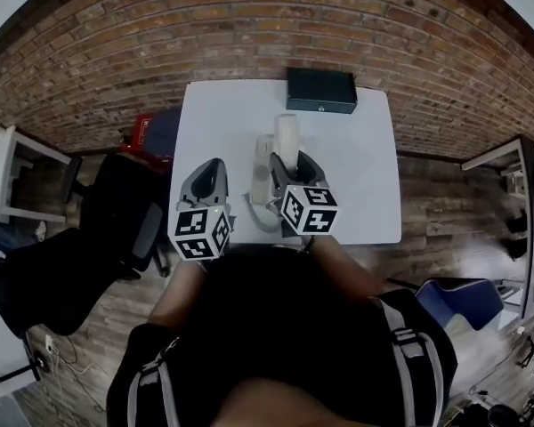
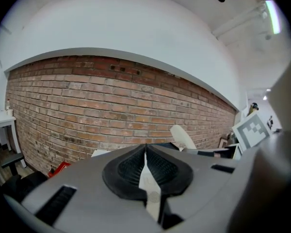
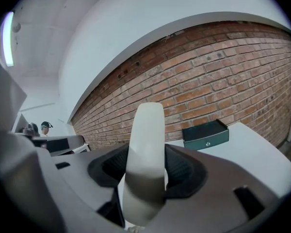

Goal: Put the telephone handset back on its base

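Cream plastic marks the handset [image 1: 287, 136], which sits clamped between the jaws of the right gripper [image 1: 289, 169]. In the right gripper view, the handset [image 3: 145, 164] fills the gap between the pads, and its free end projects past the jaws toward the far edge of the table [image 1: 222, 123]. The jaws stand wide because the handset body is broad; the grip looks firm.

The base [image 1: 261, 174] rests near the middle of the table, somewhat toward the near edge, just left of the right gripper. The handset lies beside the base and not in its cradle. Whether it touches the base cannot be told. A pale loop at the near edge is probably the cord [image 1: 260, 222].

The left gripper [image 1: 206, 183] hovers over the left part of the table, near the near edge. Its jaws are closed together with nothing between them, and it touches neither the base nor the handset.

A dark box [image 1: 320, 90] sits at the far edge, right of centre, well apart from the work.

Step in hand: transport. The handset is grasped and carried but not yet seated.

Next move, as judged:
- Shift the handset left until it is over the cradle.
- Align its long axis with the base.
- Lower until both ends seat.
- Open the right jaws only after seating.

Caution: the cord may drag the base. The left gripper is free to steady it.
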Action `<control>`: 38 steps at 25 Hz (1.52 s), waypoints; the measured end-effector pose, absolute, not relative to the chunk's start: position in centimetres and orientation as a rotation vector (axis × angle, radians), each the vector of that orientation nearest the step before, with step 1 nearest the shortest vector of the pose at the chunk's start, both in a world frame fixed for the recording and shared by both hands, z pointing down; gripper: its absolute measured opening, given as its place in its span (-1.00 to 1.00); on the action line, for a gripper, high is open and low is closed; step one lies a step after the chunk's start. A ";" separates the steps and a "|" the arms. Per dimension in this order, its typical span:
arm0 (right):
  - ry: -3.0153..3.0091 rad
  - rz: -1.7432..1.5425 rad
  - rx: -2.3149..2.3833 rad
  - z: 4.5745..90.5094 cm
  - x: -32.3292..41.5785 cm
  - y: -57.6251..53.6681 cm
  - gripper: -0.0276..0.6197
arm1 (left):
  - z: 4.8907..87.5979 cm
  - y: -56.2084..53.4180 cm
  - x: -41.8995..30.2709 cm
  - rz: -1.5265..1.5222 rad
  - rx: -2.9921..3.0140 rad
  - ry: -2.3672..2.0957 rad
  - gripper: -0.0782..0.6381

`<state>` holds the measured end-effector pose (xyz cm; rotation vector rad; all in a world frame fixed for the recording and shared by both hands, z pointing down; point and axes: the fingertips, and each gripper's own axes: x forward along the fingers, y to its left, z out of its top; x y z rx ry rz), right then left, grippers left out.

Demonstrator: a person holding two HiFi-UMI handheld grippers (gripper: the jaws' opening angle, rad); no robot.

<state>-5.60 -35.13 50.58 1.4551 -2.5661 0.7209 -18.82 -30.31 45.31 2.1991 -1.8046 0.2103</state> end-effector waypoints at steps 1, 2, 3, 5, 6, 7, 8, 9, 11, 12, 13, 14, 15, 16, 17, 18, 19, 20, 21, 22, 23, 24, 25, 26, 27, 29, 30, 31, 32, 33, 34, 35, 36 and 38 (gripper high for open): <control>-2.546 0.730 1.484 50.8 -5.8 -35.2 -0.29 | 45.5 -30.6 -19.1 0.220 2.215 -1.780 -0.75; -2.525 0.740 1.512 51.0 -5.9 -35.2 -0.29 | 45.6 -30.9 -19.5 0.228 2.232 -1.756 -0.75; -2.504 0.750 1.540 51.2 -6.1 -35.3 -0.29 | 45.7 -31.1 -19.8 0.235 2.248 -1.734 -0.75; -2.462 0.768 1.586 51.8 -6.5 -35.4 -0.29 | 45.7 -31.7 -20.6 0.242 2.274 -1.694 -0.75; -2.440 0.776 1.604 52.1 -6.8 -35.5 -0.29 | 45.8 -31.9 -21.0 0.244 2.284 -1.676 -0.75; -2.418 0.784 1.618 52.5 -7.1 -35.5 -0.29 | 45.8 -32.0 -21.5 0.244 2.291 -1.660 -0.75; -2.393 0.789 1.629 53.0 -7.3 -35.4 -0.29 | 45.8 -32.1 -21.9 0.245 2.297 -1.647 -0.75; -2.367 0.792 1.638 53.5 -7.5 -35.3 -0.29 | 46.0 -32.2 -22.3 0.246 2.299 -1.636 -0.75; -2.319 0.806 1.650 54.6 -8.0 -35.3 -0.29 | 46.6 -32.4 -23.3 0.245 2.288 -1.615 -0.75; -2.298 0.818 1.652 55.2 -8.2 -35.4 -0.29 | 46.9 -32.5 -23.7 0.244 2.279 -1.604 -0.75; -2.276 0.833 1.653 55.8 -8.4 -35.4 -0.29 | 47.2 -32.6 -24.0 0.242 2.272 -1.592 -0.75; -2.252 0.849 1.656 56.5 -8.6 -35.4 -0.29 | 47.5 -32.6 -24.3 0.242 2.268 -1.583 -0.75; -2.223 0.867 1.661 57.2 -8.7 -35.4 -0.29 | 47.6 -32.6 -24.5 0.243 2.267 -1.575 -0.75; -2.192 0.884 1.668 57.9 -8.8 -35.3 -0.29 | 47.7 -32.6 -24.8 0.246 2.267 -1.571 -0.75; -2.162 0.898 1.674 58.6 -9.0 -35.3 -0.29 | 47.8 -32.7 -25.1 0.249 2.266 -1.570 -0.75; -2.136 0.906 1.676 59.3 -9.1 -35.3 -0.29 | 47.9 -32.7 -25.4 0.251 2.263 -1.570 -0.75; -2.113 0.907 1.673 60.0 -9.3 -35.4 -0.29 | 47.9 -32.7 -25.7 0.252 2.260 -1.571 -0.75; -2.094 0.901 1.667 60.6 -9.5 -35.4 -0.29 | 48.0 -32.8 -25.9 0.253 2.257 -1.572 -0.75; -2.078 0.892 1.658 61.2 -9.7 -35.4 -0.29 | 48.1 -32.8 -26.2 0.254 2.253 -1.572 -0.75; -2.064 0.883 1.650 61.7 -9.8 -35.5 -0.29 | 48.1 -32.8 -26.4 0.256 2.250 -1.573 -0.75; -2.051 0.877 1.642 62.3 -10.0 -35.5 -0.29 | 48.2 -32.7 -26.6 0.257 2.247 -1.573 -0.75; -2.038 0.873 1.635 62.8 -10.1 -35.5 -0.29 | 48.2 -32.7 -26.8 0.259 2.244 -1.574 -0.75; -2.028 0.870 1.628 63.3 -10.2 -35.5 -0.29 | 48.3 -32.7 -26.9 0.259 2.241 -1.575 -0.75; -2.020 0.868 1.622 63.8 -10.3 -35.5 -0.29 | 48.4 -32.6 -27.1 0.258 2.238 -1.577 -0.75; -2.014 0.868 1.615 64.3 -10.4 -35.5 -0.29 | 48.4 -32.5 -27.3 0.258 2.235 -1.580 -0.75; -1.996 0.875 1.603 65.2 -10.4 -35.5 -0.29 | 48.5 -32.4 -27.6 0.258 2.228 -1.587 -0.75; -1.982 0.875 1.601 65.4 -10.4 -35.6 -0.29 | 48.5 -32.4 -27.8 0.256 2.224 -1.590 -0.75; -1.967 0.870 1.602 65.5 -10.2 -35.7 -0.29 | 48.5 -32.3 -27.9 0.255 2.221 -1.593 -0.75; -1.956 0.861 1.603 65.7 -10.1 -35.8 -0.29 | 48.5 -32.3 -28.0 0.253 2.218 -1.596 -0.75; -1.950 0.852 1.601 65.8 -10.1 -35.9 -0.29 | 48.5 -32.2 -28.1 0.252 2.215 -1.599 -0.75; -1.947 0.844 1.597 66.0 -10.1 -36.0 -0.29 | 48.6 -32.1 -28.2 0.251 2.212 -1.602 -0.75; -1.944 0.841 1.592 66.2 -10.2 -36.1 -0.29 | 48.6 -32.0 -28.3 0.251 2.208 -1.607 -0.75; -1.940 0.839 1.586 66.3 -10.2 -36.1 -0.29 | 48.6 -32.0 -28.4 0.251 2.203 -1.611 -0.75; -1.933 0.838 1.574 66.7 -10.4 -36.1 -0.29 | 48.6 -31.9 -28.6 0.247 2.195 -1.620 -0.75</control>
